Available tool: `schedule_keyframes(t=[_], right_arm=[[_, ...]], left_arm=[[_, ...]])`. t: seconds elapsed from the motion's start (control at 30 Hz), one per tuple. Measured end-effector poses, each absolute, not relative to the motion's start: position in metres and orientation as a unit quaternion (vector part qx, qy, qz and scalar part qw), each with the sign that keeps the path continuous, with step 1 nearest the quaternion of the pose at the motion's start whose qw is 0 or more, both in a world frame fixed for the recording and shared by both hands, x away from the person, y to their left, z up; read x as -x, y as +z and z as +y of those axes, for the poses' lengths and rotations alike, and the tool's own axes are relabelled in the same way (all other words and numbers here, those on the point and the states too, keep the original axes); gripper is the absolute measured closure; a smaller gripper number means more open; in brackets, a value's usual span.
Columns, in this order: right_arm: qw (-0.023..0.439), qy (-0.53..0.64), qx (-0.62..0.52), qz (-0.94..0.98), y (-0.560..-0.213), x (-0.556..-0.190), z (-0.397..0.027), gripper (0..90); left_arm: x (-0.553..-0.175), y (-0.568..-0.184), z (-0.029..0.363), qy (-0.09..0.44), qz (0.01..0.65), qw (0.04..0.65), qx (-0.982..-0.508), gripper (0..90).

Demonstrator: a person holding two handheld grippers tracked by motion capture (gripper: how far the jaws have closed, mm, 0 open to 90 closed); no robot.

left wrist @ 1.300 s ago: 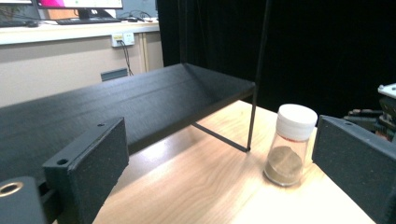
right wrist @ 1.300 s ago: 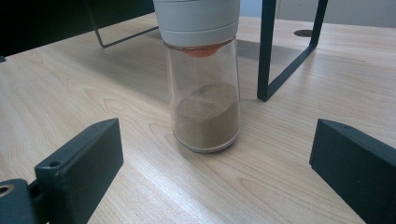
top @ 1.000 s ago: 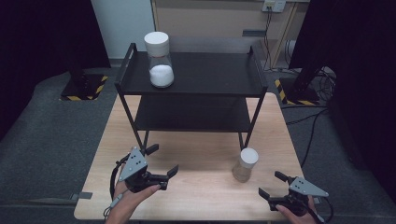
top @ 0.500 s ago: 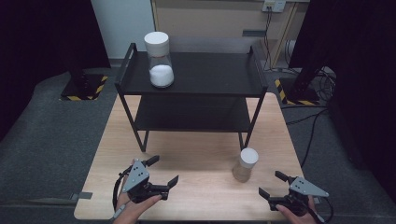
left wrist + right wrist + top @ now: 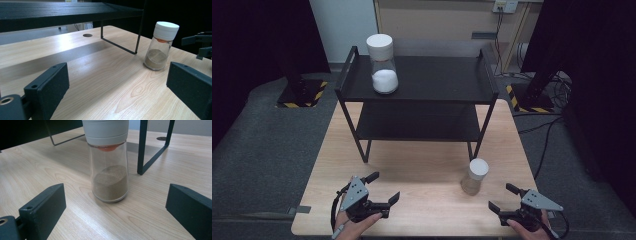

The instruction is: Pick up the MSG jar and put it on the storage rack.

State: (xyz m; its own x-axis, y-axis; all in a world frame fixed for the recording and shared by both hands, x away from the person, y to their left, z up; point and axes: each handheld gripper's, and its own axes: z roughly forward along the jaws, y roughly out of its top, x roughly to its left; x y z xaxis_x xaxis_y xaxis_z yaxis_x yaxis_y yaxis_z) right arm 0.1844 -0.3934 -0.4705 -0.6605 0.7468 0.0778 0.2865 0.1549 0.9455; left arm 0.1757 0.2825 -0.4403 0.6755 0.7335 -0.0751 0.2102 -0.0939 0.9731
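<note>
Left side first. My left gripper (image 5: 383, 187) sits low over the near left part of the wooden table (image 5: 422, 165), jaws spread wide with nothing between them. It points toward the right, so its own camera looks across the boards at the brown-powder jar (image 5: 160, 46). Well apart from that jar; I judge this hand is parked, kept clear rather than working.

Middle, farther back: the black two-tier rack (image 5: 484, 75) stands on the far half of the table. On the left of its top shelf stands a jar of white powder (image 5: 382, 65), upright, white cap on. Lower shelf looks bare as far as I can see. That one jar already up there suggests the shelf is where jars go.

Right of centre: the brown-powder jar (image 5: 475, 176) stands upright on the table, just in front of the rack's near right leg, white cap on, roughly a third full of tan powder.

Right: my right gripper (image 5: 503, 197) is near that jar, jaws wide open and empty, aimed at it. In the right gripper view the jar (image 5: 109, 165) stands centred between the jaws but ahead of them, not touching. I read this as lined up for a side grasp on the glass body.
</note>
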Motion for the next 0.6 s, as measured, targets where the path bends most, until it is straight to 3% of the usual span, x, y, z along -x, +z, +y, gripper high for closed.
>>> schedule_keyframes(t=[0.6], right_arm=[[0.217, 0.547, -0.349, 0.729, -0.468, -0.185, -0.393, 3.5]], left_arm=[[-0.164, -0.451, 0.279, 0.235, 0.344, 0.574, -0.705, 3.6]])
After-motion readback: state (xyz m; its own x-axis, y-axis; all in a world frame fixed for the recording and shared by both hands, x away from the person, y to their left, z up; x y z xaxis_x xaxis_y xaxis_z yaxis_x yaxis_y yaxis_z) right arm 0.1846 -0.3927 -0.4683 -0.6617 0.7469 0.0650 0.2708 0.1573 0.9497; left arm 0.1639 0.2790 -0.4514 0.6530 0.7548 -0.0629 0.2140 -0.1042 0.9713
